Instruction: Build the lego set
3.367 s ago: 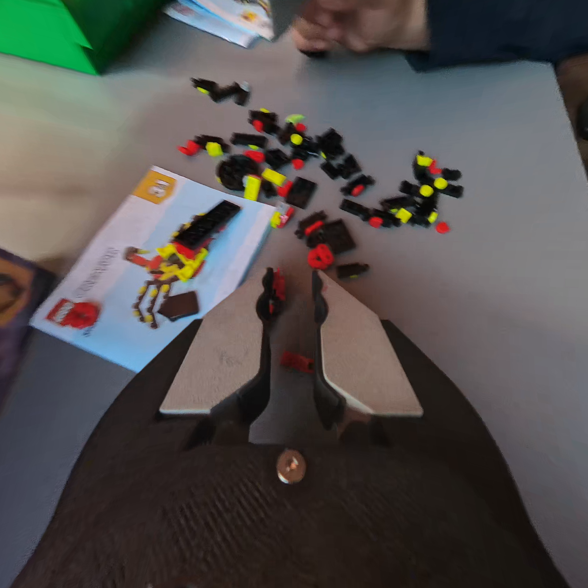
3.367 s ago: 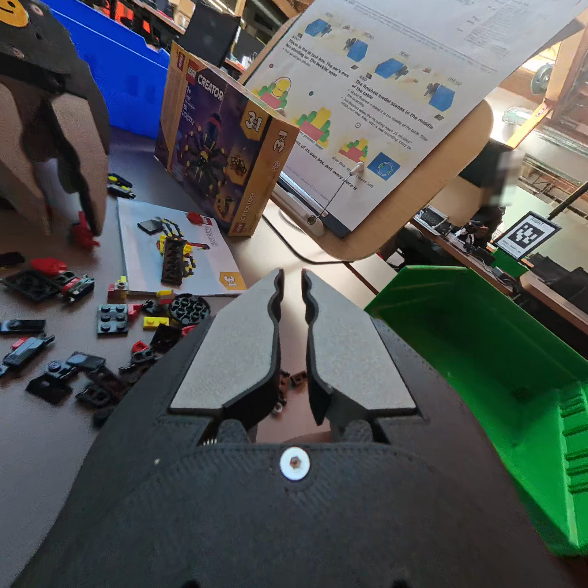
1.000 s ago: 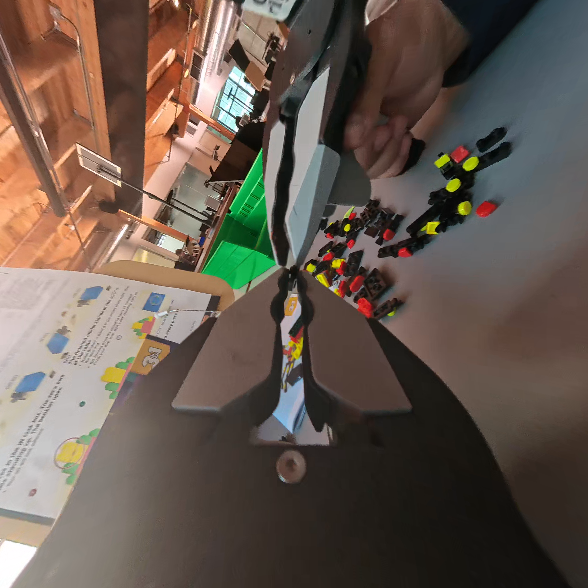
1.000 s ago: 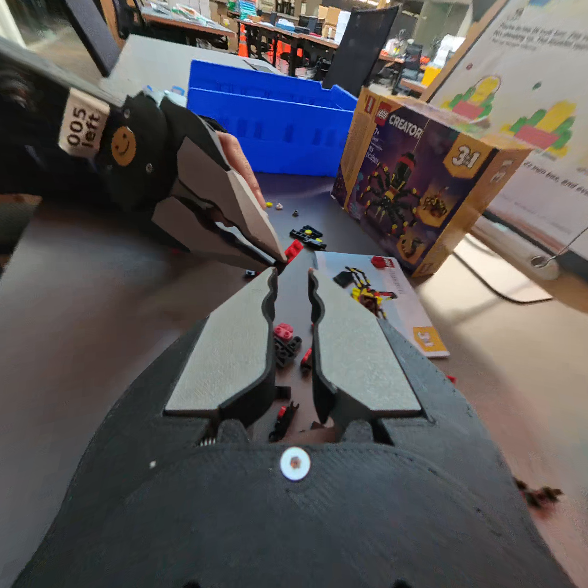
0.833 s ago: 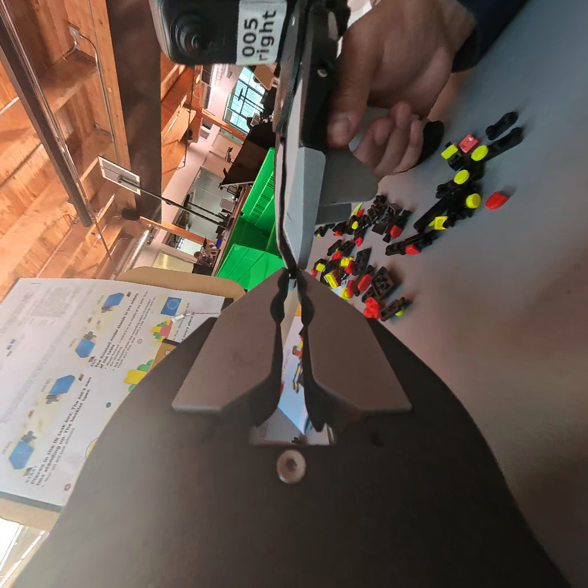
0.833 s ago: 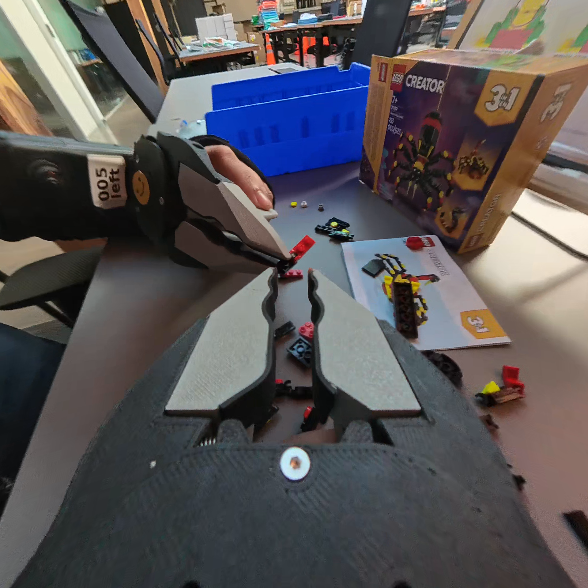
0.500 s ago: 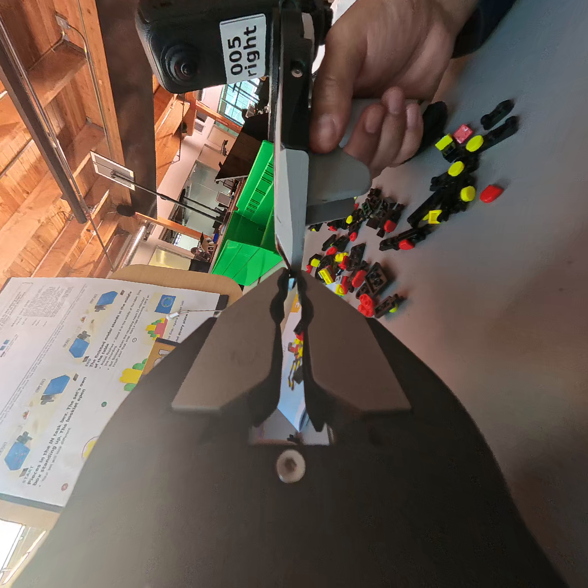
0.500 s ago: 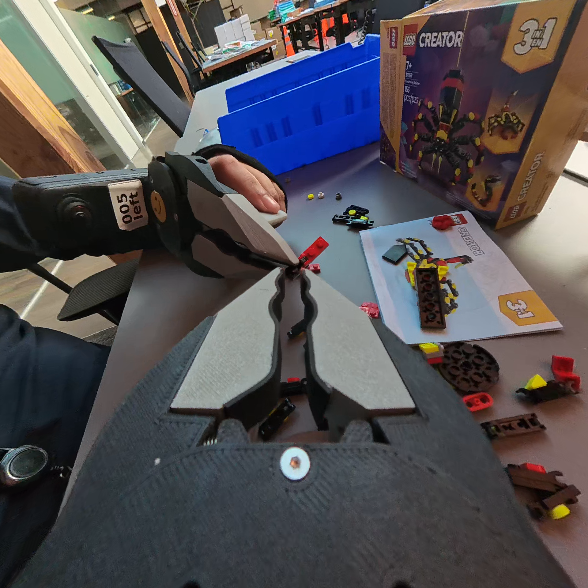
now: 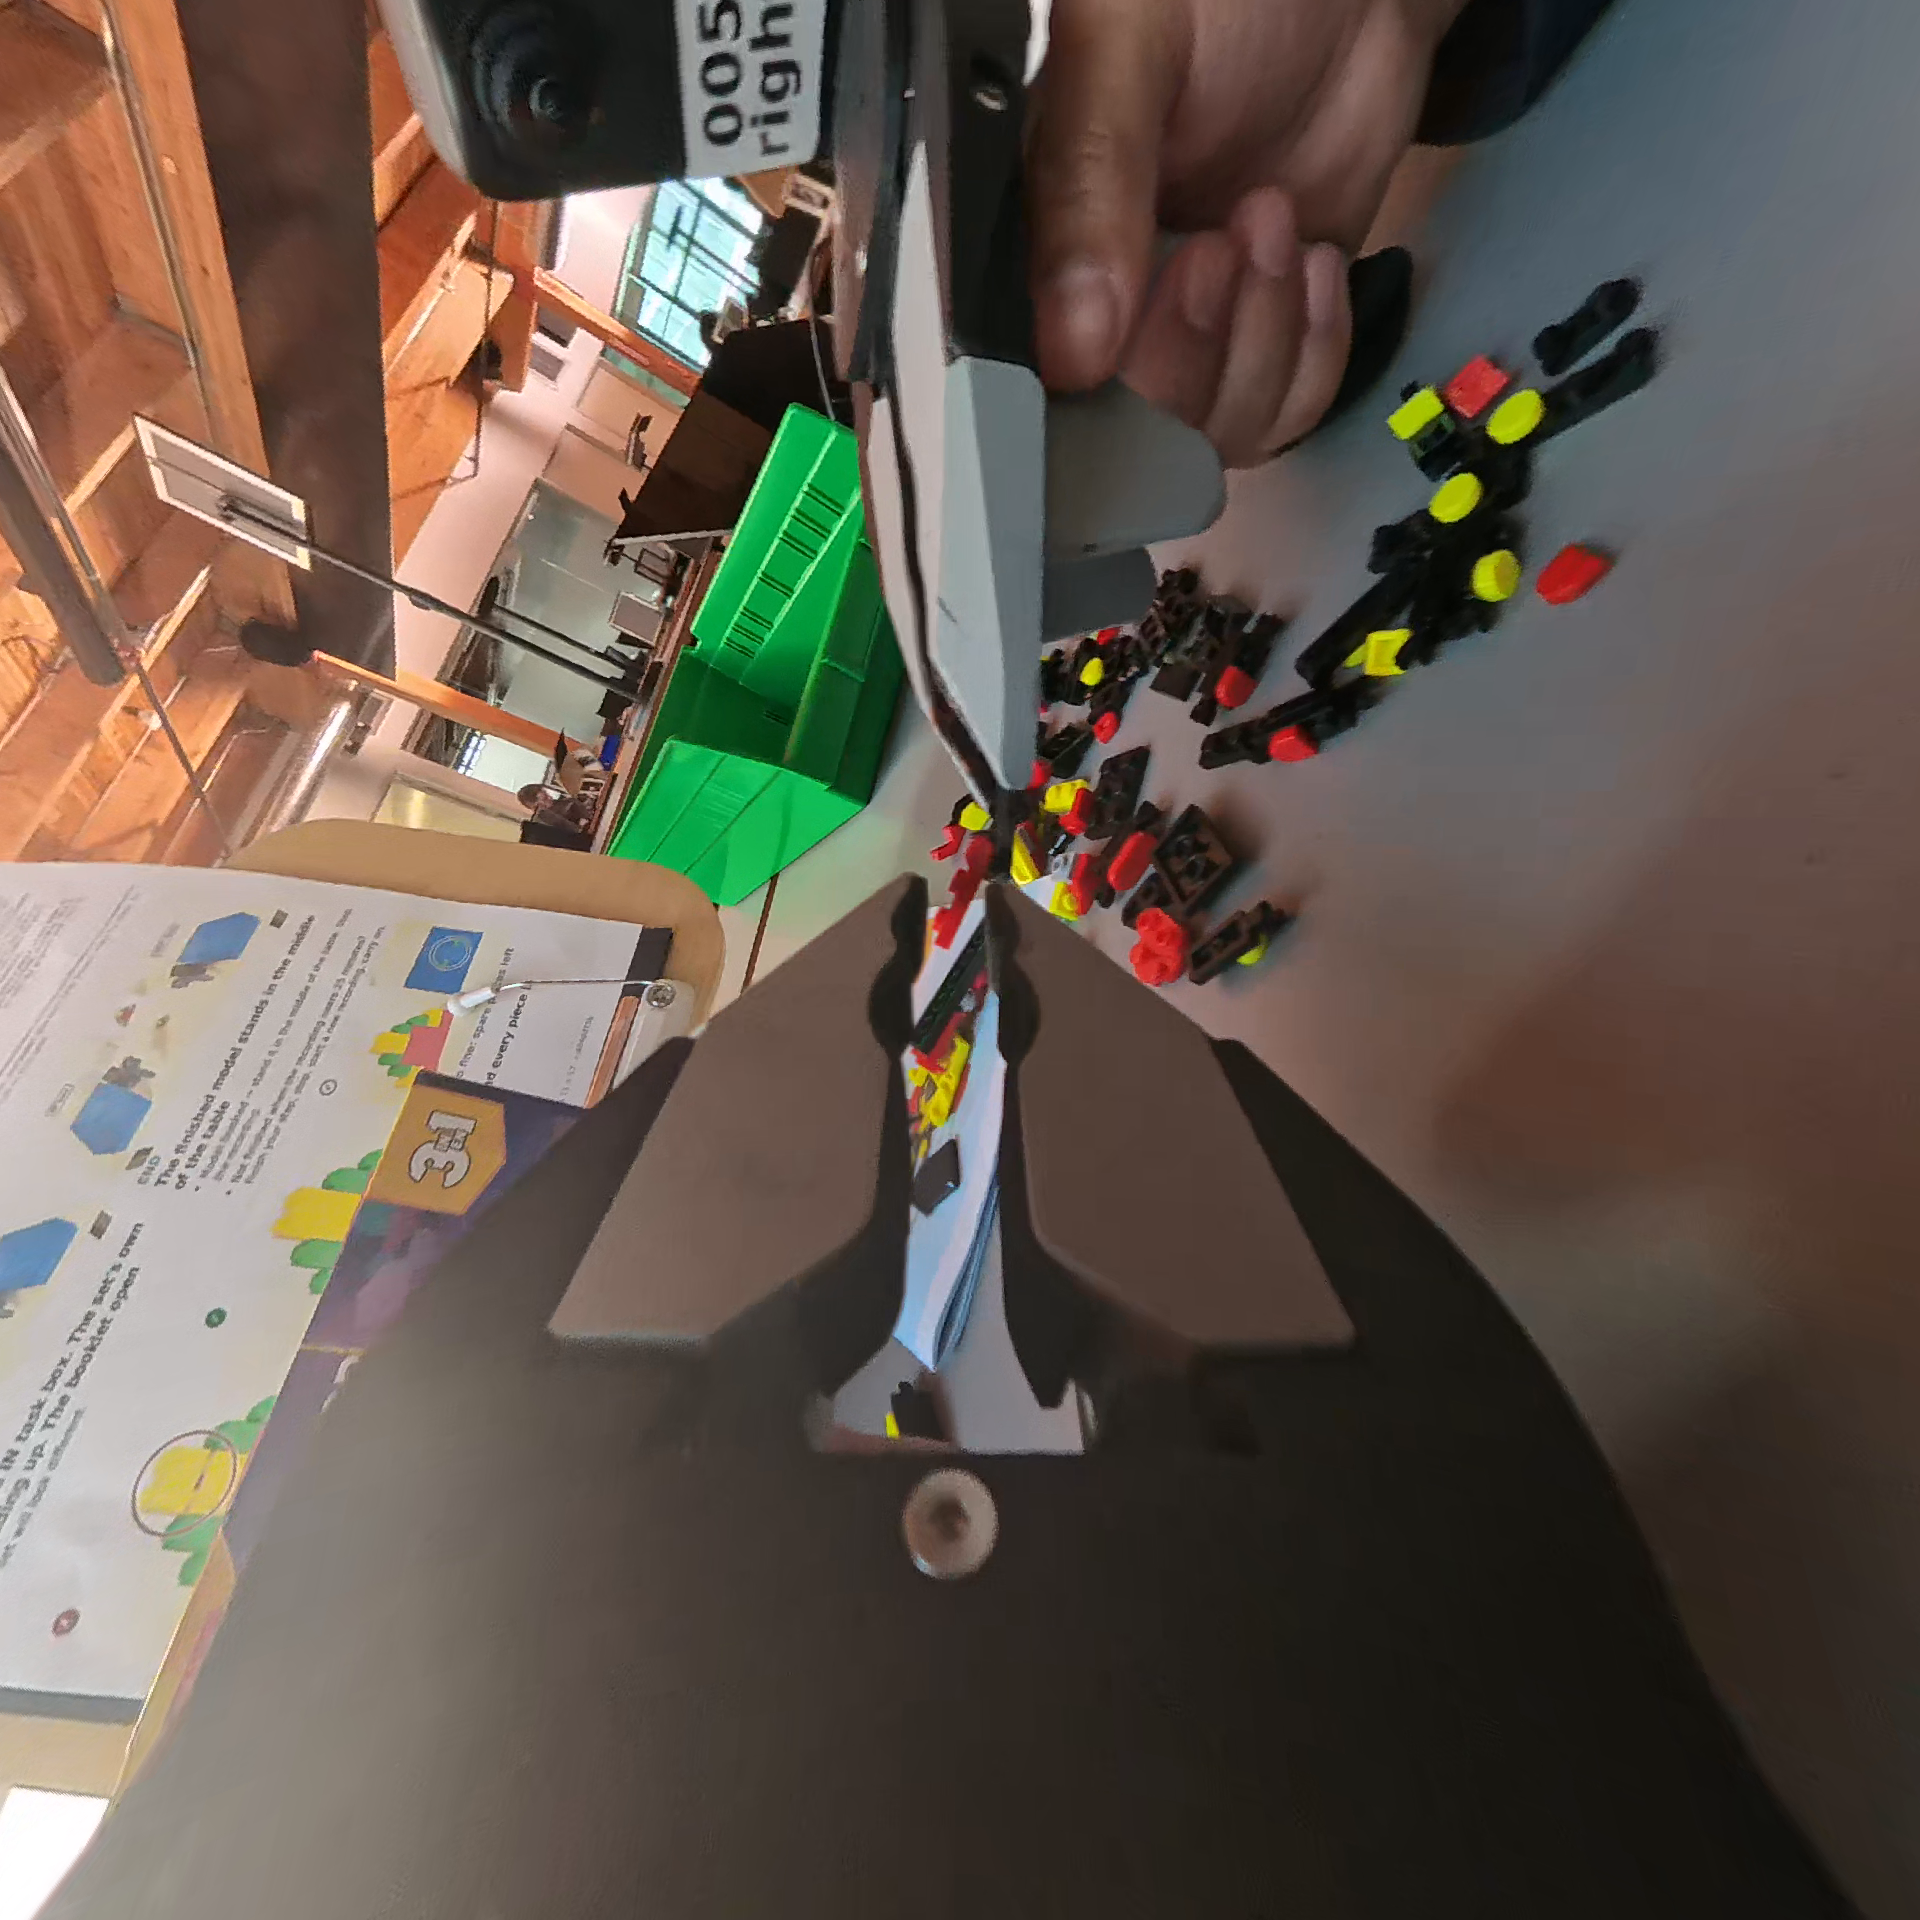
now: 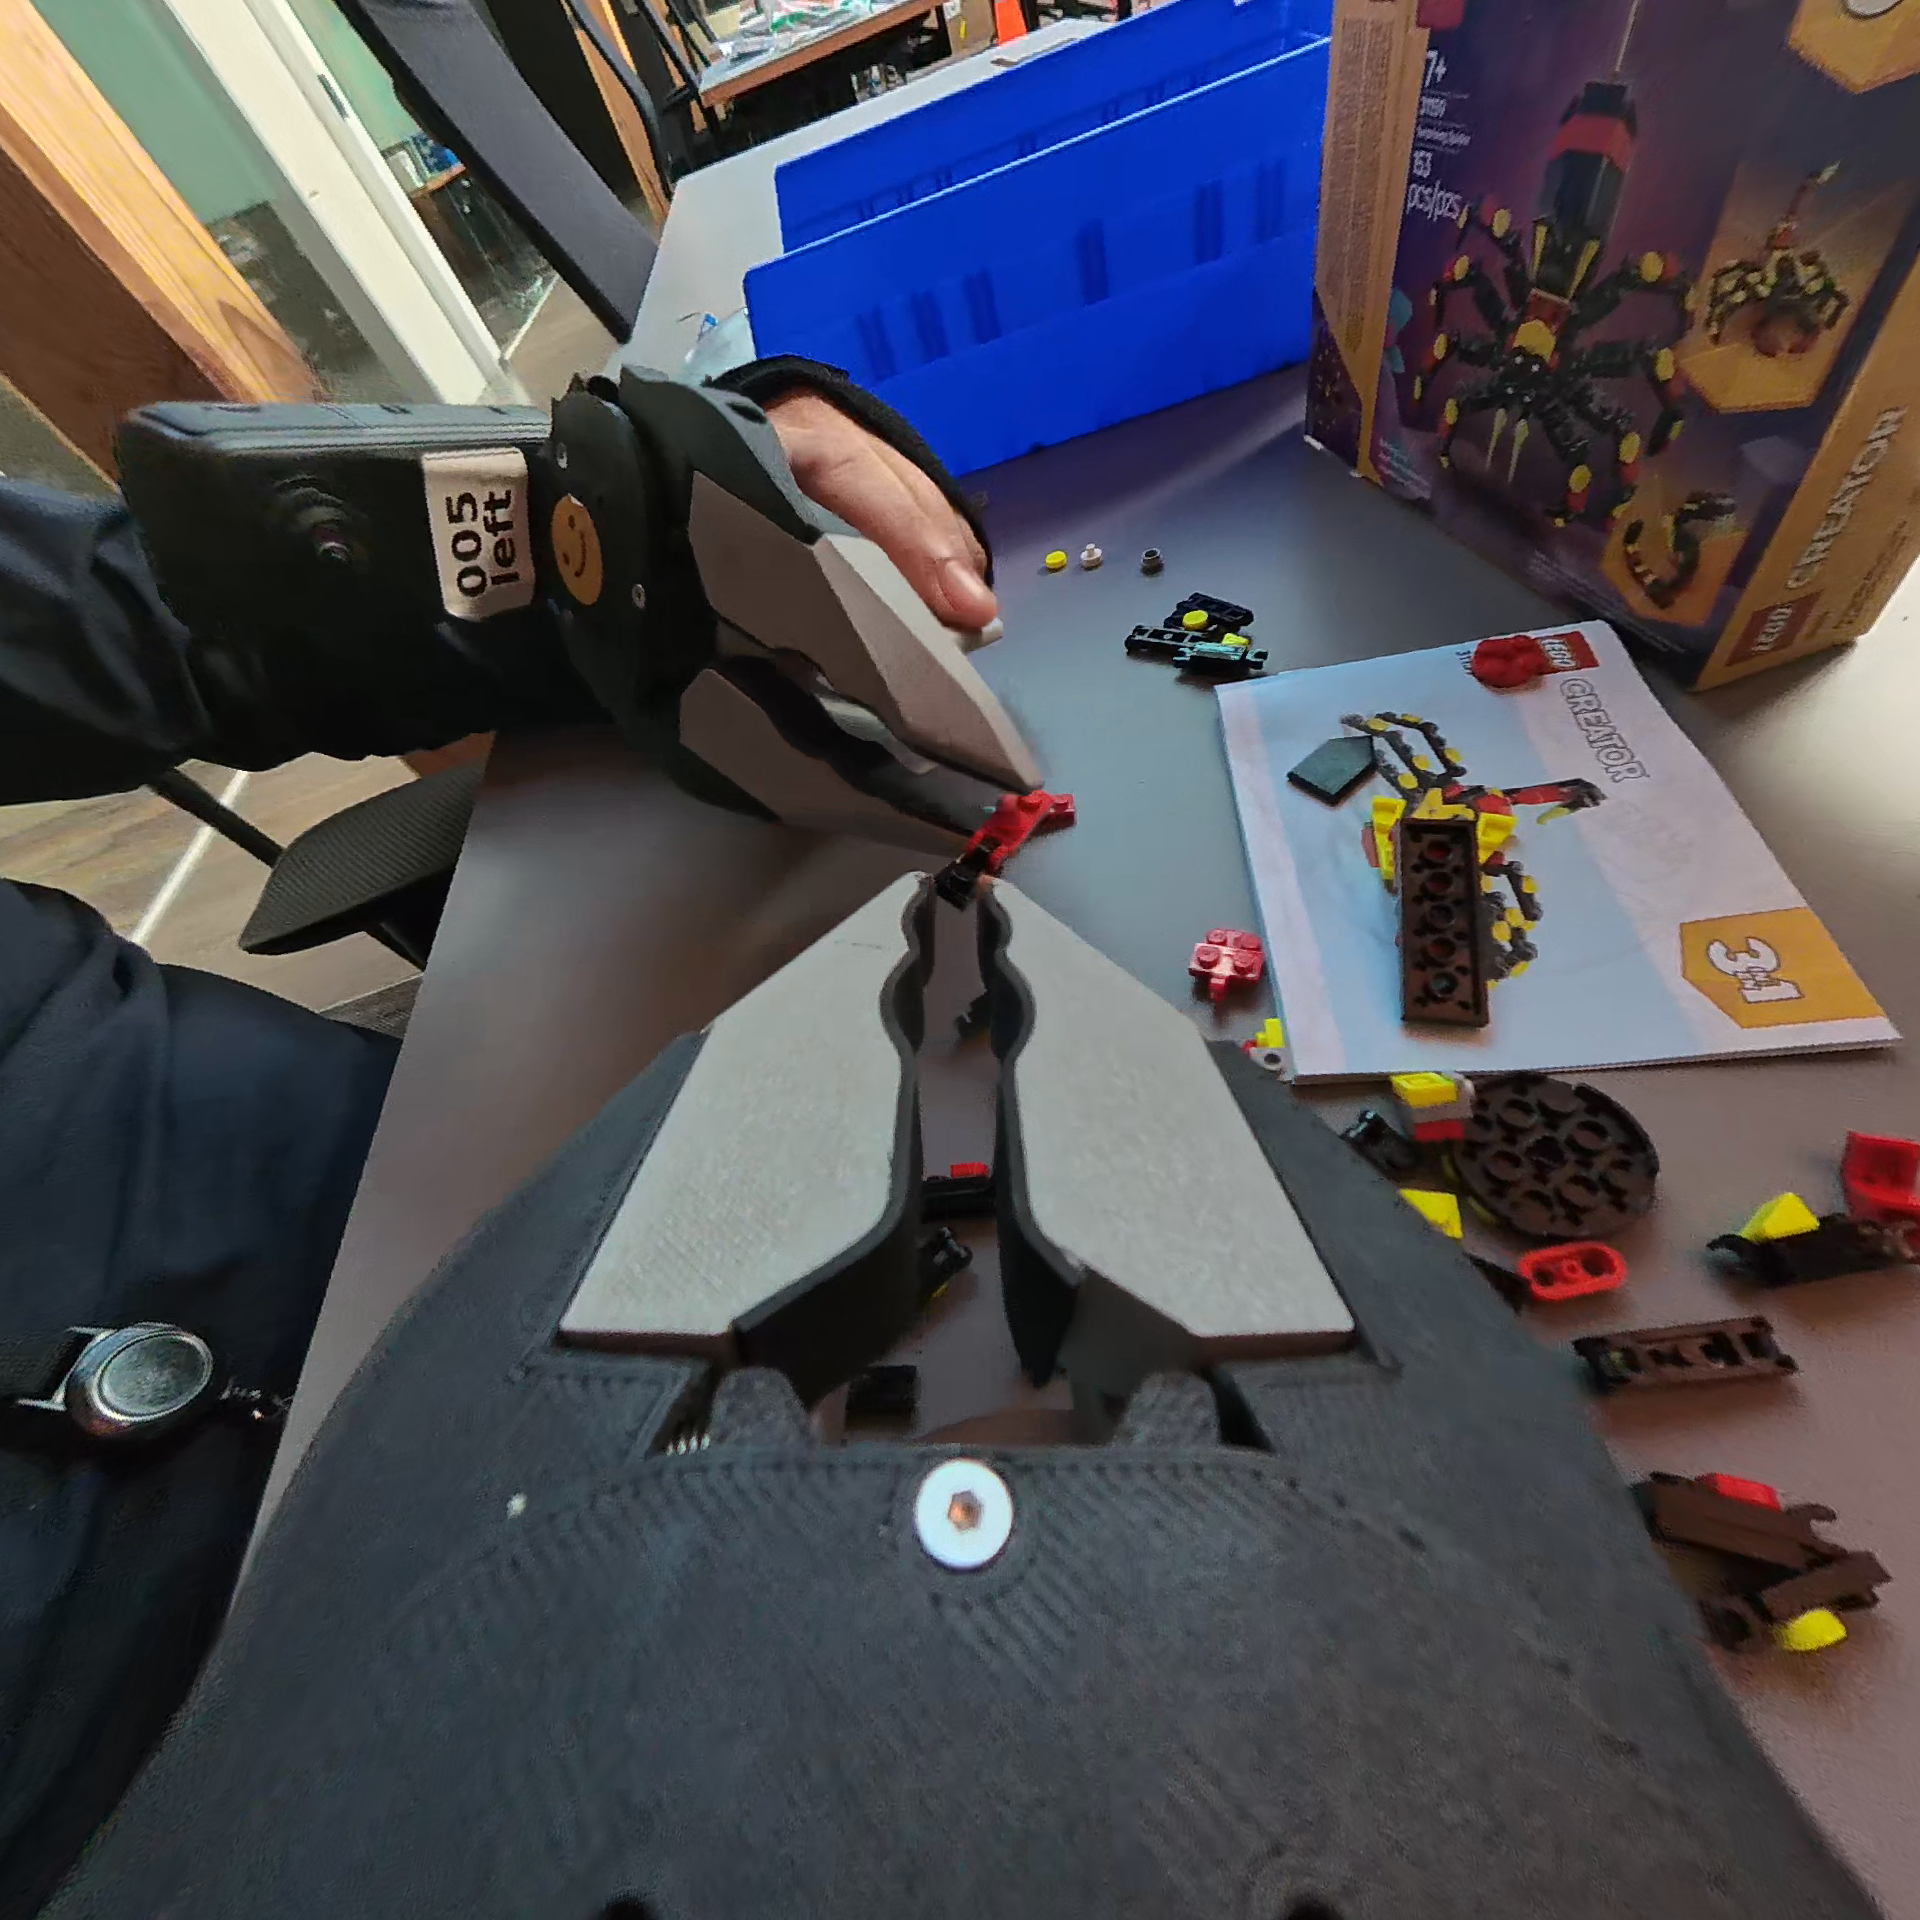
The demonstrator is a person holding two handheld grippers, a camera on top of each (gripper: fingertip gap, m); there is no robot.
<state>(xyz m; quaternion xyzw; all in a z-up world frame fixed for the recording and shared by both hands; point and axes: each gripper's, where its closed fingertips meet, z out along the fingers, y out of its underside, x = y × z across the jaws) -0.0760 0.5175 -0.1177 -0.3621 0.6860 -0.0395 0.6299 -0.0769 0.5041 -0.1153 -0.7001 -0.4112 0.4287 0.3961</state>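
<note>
Lego box (image 10: pixel 1621 343) cropped; green bin (image 9: pixel 769 665) partly hidden.

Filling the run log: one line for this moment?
left hand-held gripper: holds red piece | right hand-held gripper: pinches black piece | joining midair

I read this as a shared workshop or lab space, open plan. Exposed orange-brown timber beams and posts (image 9: pixel 260 312) overhead, tall gridded windows (image 9: pixel 686 249) at the far end. Rows of work tables (image 10: pixel 831 52) behind. Blue plastic storage bins (image 10: pixel 1039 281) and green plastic storage bins (image 9: pixel 769 707) on my grey tabletop (image 9: pixel 1662 935), plus a printed instruction sheet on a wooden board (image 9: pixel 208 1143).
</note>
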